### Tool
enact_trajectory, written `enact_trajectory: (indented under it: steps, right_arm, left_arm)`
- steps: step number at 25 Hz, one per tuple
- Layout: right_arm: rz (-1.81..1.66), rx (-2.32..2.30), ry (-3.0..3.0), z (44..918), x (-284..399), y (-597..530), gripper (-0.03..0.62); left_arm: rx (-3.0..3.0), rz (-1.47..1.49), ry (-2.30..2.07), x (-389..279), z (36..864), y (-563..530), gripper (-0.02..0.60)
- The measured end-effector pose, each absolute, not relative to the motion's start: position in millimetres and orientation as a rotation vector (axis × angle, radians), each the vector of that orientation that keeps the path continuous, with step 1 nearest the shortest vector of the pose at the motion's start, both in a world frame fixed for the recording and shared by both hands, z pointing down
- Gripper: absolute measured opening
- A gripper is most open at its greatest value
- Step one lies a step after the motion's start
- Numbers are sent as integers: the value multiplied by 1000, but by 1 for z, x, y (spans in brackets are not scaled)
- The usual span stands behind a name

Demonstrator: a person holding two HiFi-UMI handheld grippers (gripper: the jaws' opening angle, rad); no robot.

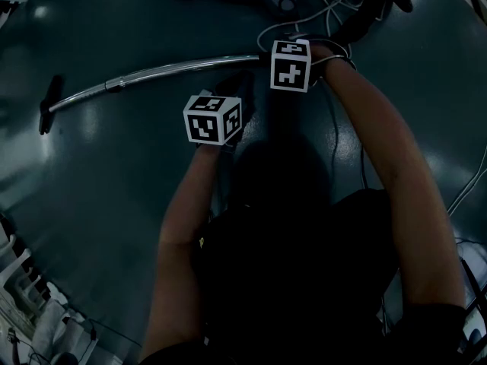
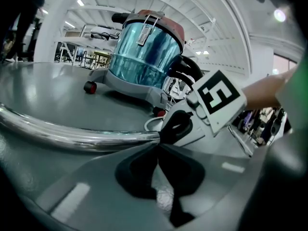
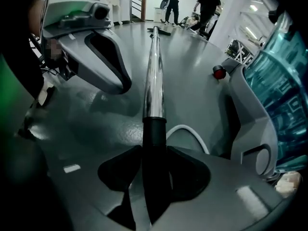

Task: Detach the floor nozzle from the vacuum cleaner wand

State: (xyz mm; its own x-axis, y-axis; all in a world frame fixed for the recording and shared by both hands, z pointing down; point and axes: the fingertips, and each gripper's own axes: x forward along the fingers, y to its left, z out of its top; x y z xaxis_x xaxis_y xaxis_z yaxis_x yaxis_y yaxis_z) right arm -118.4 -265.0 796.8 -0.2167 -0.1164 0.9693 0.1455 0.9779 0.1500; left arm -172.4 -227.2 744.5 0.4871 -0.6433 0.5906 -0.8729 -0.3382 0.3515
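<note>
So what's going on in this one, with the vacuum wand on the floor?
A person holding two grippers works at the near end of the chrome wand lying on the floor by the vacuum canister. The right gripper has its jaws wide around the wand's black cuff, not clearly pressing it. The left gripper is shut and empty beside the wand. The floor nozzle sits at the far end, not yet detached.
</note>
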Motion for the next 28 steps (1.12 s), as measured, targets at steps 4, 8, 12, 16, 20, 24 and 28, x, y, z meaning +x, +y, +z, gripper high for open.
enact_trajectory:
  steps: [4,8,12,16,20,24,28]
  right_arm:
    - [-240,-29,-1774,796,-120,-265,153]
    - [-242,-24,-1778,796,-118,-262,153]
    - [-233,-24,-1776,797,-116,-258,152]
    - [-205,-39,-1779,797,-113,-248,153]
    - [-182,-54,-1784,794,-105,-240,153]
    - [-158,-70,-1788,790,-98,-228,153]
    - [-125,-95,-1795,786,-91,-212,152]
  left_arm:
    - [2089,483,-1248,-176,746,-227,14]
    - [2119,541,-1249,-175,746,-227,17]
    - [2116,540,-1246,-173,747,-229,26]
    - [2153,564,-1244,-170,741,-232,40]
    - [2238,636,-1187,-161,732,-234,52]
    - [2270,684,-1112,-152,730,-230,67]
    - [2352,803,-1025,-142,728,-218,99]
